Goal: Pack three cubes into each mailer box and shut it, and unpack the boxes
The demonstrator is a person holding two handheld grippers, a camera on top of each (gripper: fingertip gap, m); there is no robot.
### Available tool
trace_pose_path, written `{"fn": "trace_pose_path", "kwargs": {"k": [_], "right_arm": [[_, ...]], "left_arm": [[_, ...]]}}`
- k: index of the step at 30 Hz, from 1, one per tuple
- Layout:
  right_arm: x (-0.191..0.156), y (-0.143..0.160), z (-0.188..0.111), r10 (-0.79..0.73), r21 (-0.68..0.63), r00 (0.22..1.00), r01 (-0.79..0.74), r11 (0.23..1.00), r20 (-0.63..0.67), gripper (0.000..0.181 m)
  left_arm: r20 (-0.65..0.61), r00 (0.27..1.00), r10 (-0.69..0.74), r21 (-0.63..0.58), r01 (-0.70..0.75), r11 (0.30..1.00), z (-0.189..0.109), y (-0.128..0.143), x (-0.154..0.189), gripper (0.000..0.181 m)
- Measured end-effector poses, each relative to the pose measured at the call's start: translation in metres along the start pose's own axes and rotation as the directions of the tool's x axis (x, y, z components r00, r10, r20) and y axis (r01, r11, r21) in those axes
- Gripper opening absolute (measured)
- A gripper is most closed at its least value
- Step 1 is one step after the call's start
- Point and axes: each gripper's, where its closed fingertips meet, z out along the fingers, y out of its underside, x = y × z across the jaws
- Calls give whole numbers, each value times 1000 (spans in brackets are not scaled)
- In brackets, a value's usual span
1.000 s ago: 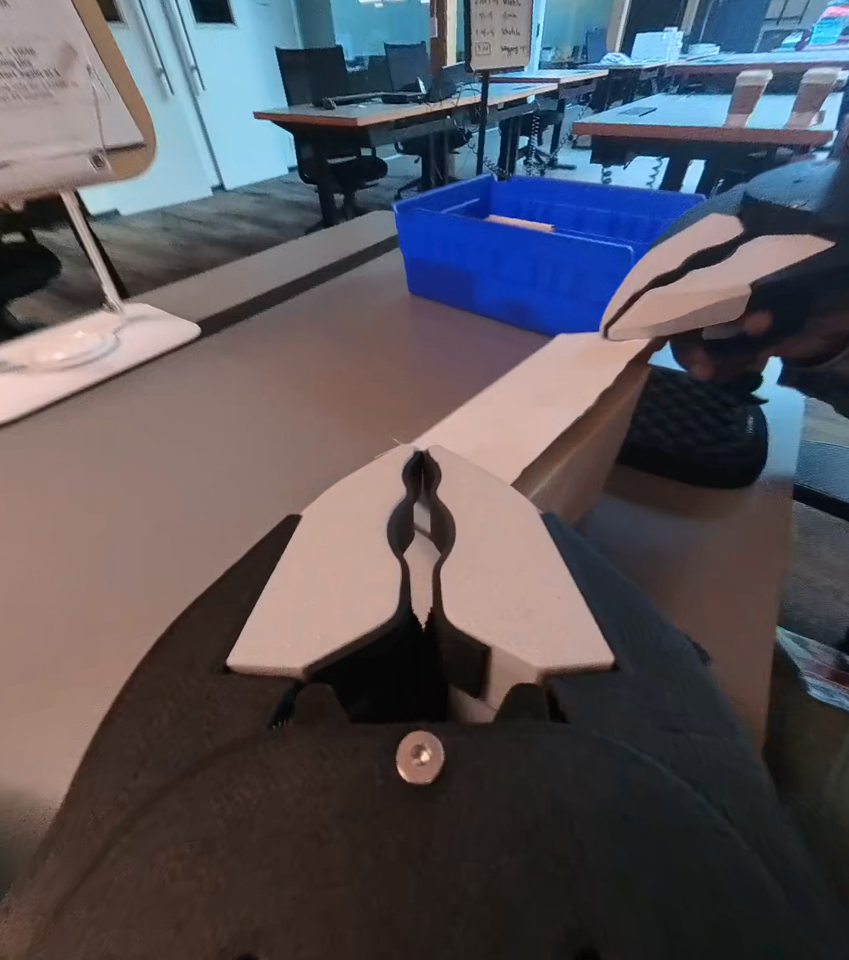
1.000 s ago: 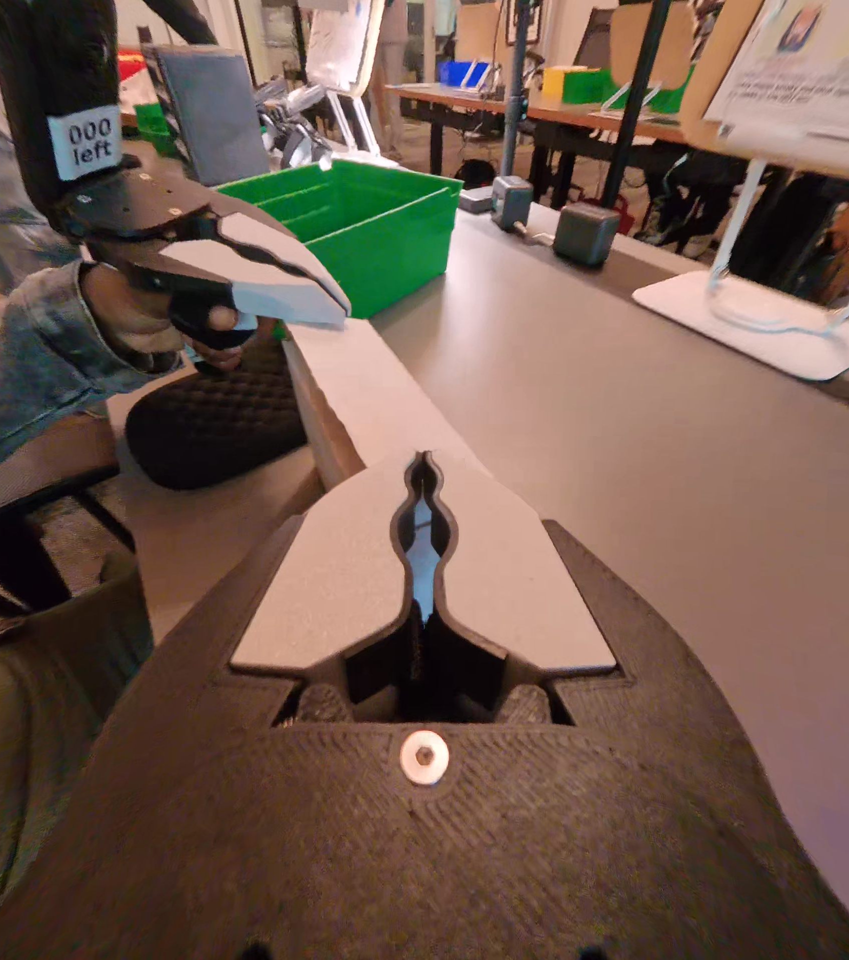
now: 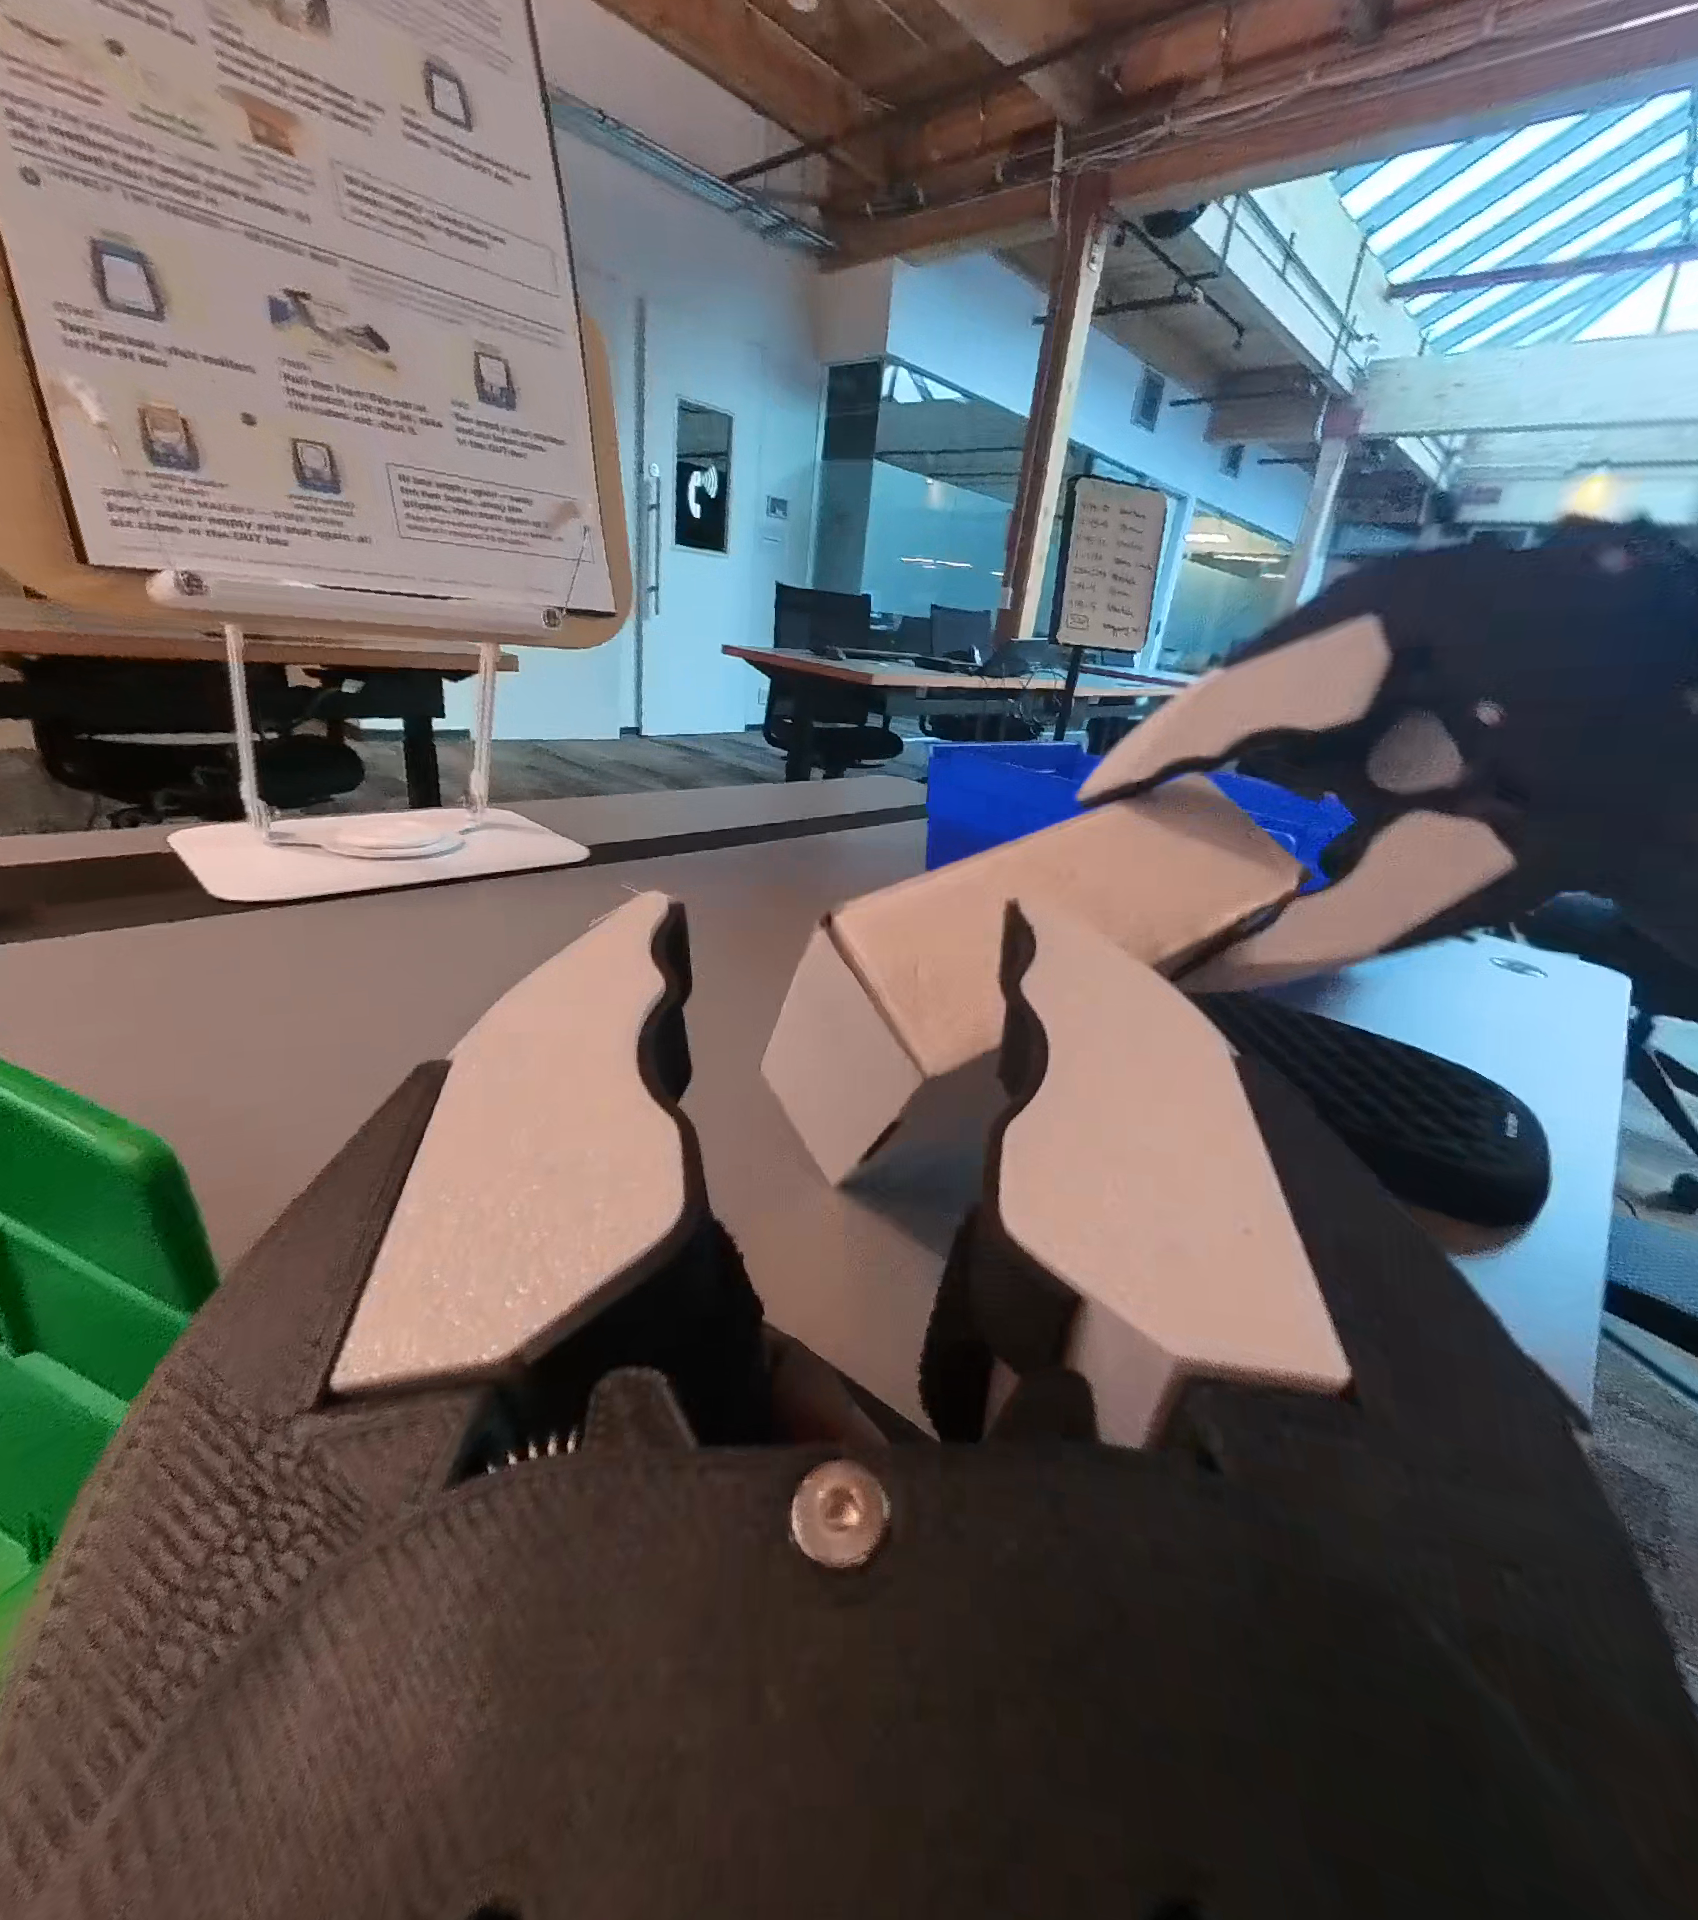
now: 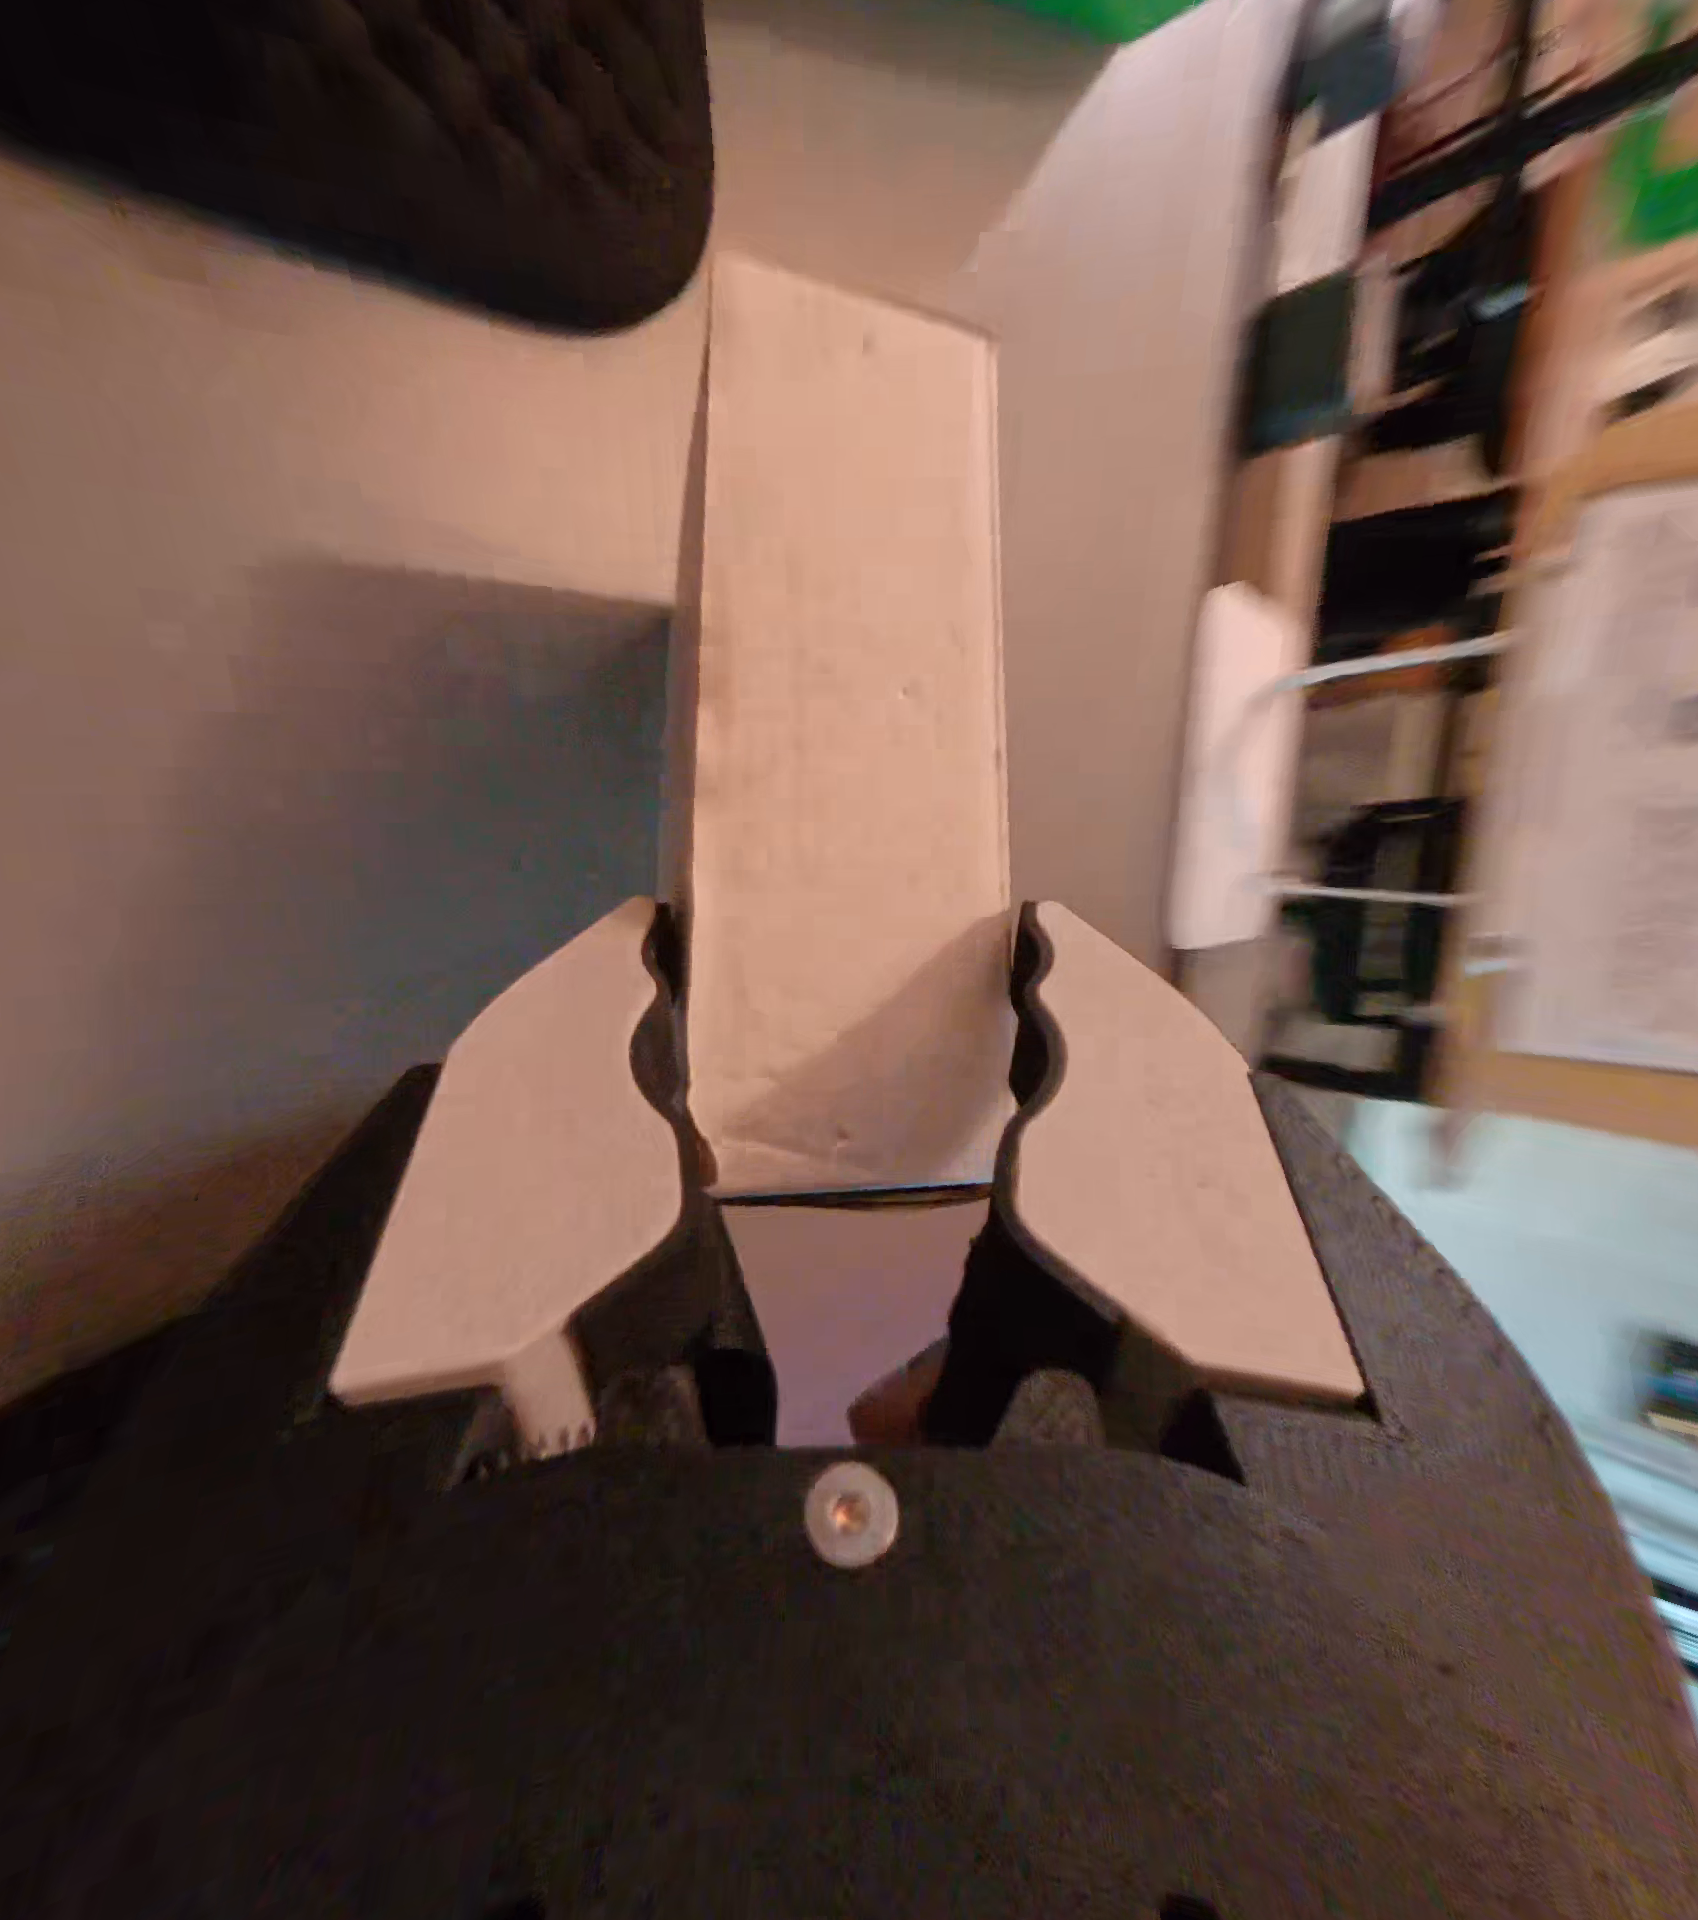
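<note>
A long white mailer box [image 3: 1053, 914] is closed and held tilted above the grey table [image 3: 305, 997]. In the left wrist view my right gripper [image 3: 1136, 883] clamps its far end, one finger above and one below. In the right wrist view the box [image 4: 845, 675] runs straight ahead with both fingers of the right gripper [image 4: 842, 914] pressed on its long sides. My left gripper [image 3: 840, 920] is open. The box's near end sits just past its right finger [image 3: 1136, 1143] and is not gripped. No cubes are in view.
A green bin [image 3: 14, 1247] is at my near left and a blue bin [image 3: 990, 821] stands behind the box. A black quilted pad [image 3: 1396, 1122] lies near the table's right edge. An instruction sheet on a stand [image 3: 284, 312] is at the back left. Some 15 cm of space lies between my two pairs of fingers.
My left gripper has opened and let go of the box's near end. My right gripper has rolled onto its side, now clamps the box across its width, and has lifted it.
</note>
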Motion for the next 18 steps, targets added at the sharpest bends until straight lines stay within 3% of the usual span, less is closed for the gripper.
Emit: {"fn": "trace_pose_path", "kwargs": {"k": [4, 9, 13, 16, 18], "right_arm": [[-21, 6, -4, -233, -82, 956, 221, 972, -177, 62], [-60, 23, -7, -178, -35, 975, 174, 984, -136, 64], [-85, 24, -12, -5, 36, 994, 1, 999, 111, 86], [-80, 10, -18, 260, 27, 893, -290, 957, 367, 108], [-69, 10, -13, 361, -46, 811, -385, 922, 460, 129]], "left_arm": [[-2, 1000, -9, 0, 9, 1000, 0, 0, -1, 57], [-1, 1000, 16, -25, -16, 1000, 2, 4, 1, 58], [-6, 999, 34, -42, -34, 999, 3, 7, 4, 58], [-6, 999, 41, -46, -41, 998, 4, 7, 4, 58], [-10, 999, 43, -53, -44, 998, 4, 8, 5, 58]]}}
